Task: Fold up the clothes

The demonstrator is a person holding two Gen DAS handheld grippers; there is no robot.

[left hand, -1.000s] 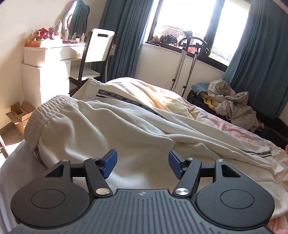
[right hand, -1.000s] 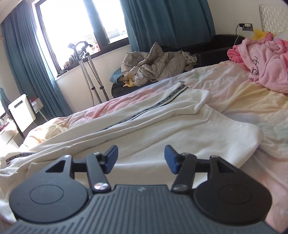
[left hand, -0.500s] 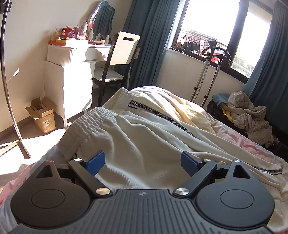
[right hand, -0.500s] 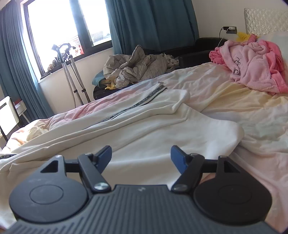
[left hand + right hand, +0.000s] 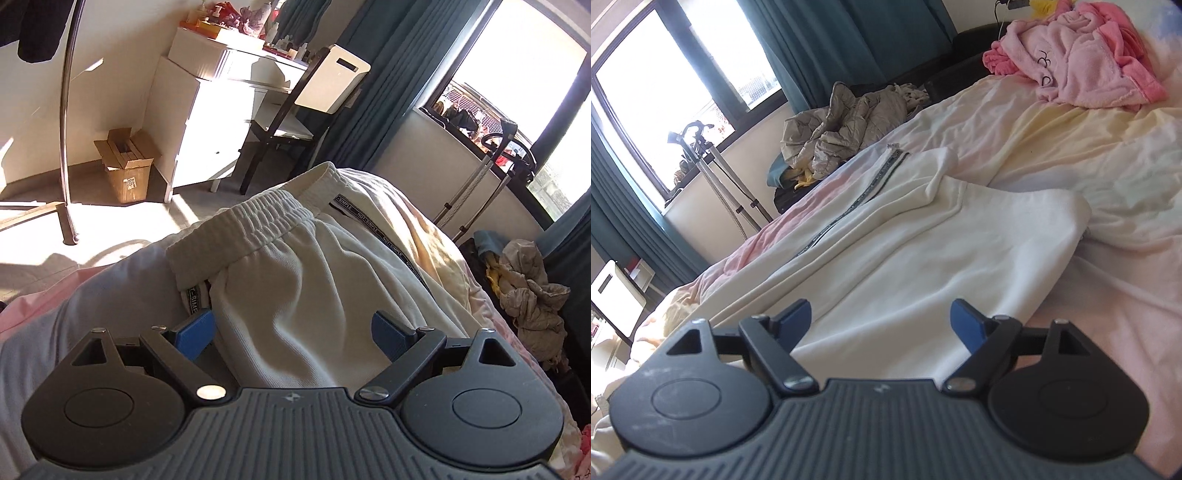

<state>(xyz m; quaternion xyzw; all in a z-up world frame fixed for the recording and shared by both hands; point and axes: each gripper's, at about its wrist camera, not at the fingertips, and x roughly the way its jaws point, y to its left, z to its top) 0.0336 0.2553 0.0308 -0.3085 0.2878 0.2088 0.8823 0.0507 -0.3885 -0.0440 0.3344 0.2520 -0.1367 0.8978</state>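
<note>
Folding these white track pants neatly, we should pinch waistband and hem evenly; both hand-held grippers, left and right, have just been opening, gaping and empty.

Strong daylight is admitted through the blown-out bright window, and hard sunlit patches and shadows are cast across the grey floor. Straight lines are bowed by fisheye distortion at the edges.
</note>
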